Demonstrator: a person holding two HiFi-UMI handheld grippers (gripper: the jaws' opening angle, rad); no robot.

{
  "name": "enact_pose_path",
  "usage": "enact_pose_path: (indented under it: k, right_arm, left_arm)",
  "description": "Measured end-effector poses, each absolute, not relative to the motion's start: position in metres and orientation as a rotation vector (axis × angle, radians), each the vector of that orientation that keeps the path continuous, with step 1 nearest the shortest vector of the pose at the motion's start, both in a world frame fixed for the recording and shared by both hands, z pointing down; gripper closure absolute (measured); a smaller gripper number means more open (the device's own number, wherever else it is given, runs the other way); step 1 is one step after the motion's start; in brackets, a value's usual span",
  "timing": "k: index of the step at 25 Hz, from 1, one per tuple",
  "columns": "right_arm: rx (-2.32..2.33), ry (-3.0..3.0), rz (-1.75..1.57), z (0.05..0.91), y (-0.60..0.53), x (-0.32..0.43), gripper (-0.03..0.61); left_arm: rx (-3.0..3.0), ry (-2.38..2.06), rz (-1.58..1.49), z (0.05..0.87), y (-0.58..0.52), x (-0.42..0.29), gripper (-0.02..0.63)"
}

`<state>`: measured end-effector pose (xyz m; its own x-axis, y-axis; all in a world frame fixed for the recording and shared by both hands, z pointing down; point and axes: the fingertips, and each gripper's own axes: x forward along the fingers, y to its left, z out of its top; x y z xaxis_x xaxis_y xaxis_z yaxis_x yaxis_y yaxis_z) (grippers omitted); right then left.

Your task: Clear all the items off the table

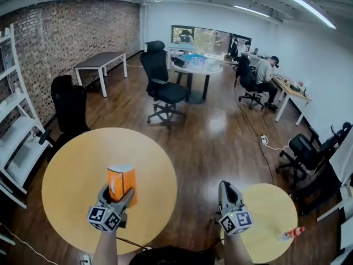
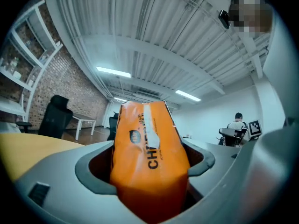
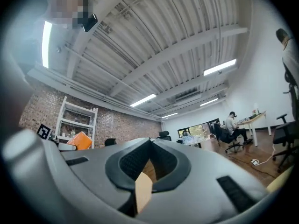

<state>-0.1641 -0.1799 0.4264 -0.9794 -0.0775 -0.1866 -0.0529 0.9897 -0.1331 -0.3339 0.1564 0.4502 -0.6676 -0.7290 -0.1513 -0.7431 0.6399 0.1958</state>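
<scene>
**Left gripper clamped on orange packet; right gripper closed and empty**

The left hand-held gripper (image 1: 117,196), grey with a cube of square markers at its rear, grasps a glossy orange plastic packet (image 1: 122,181) printed with dark lettering. In the left gripper view both jaws press against the packet's sides, and the packet stands upright, rising well above them. In the head view the packet appears over the near part of a large round yellow-topped table (image 1: 66,175). Whether its base touches the top cannot be told.

The right hand-held gripper (image 1: 228,187) has its jaws closed together. The right gripper view shows only a thin tan sliver at the seam between them, and what that is cannot be made out. This gripper is over the brown wooden floor (image 1: 215,131), just beside the left edge of a small round yellow-topped table (image 1: 270,203). A small red and white object (image 1: 290,234) lies near that table's right rim, too small to identify.

Beyond the tables, a black swivel office chair (image 1: 162,81) stands on the floor. A second black chair (image 1: 69,106) stands by the red brick wall (image 1: 60,37), and a white shelving unit (image 1: 16,126) is at the far left. A person (image 1: 267,73) sits at a desk along the right wall.
</scene>
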Motion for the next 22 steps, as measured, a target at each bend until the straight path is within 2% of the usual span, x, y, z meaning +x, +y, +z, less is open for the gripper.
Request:
enact_pose_path:
  k: [12, 22]
  right_arm:
    - [0.553, 2.986, -0.153, 0.435, 0.024, -0.301, 0.574]
    - [0.915, 2.965, -0.188, 0.446, 0.124, -0.363, 0.574]
  left_arm:
    - [-0.626, 2.965, 0.352, 0.46, 0.414, -0.323, 0.21]
    - [-0.223, 3.063, 0.38, 0.486, 0.516, -0.282, 0.21]
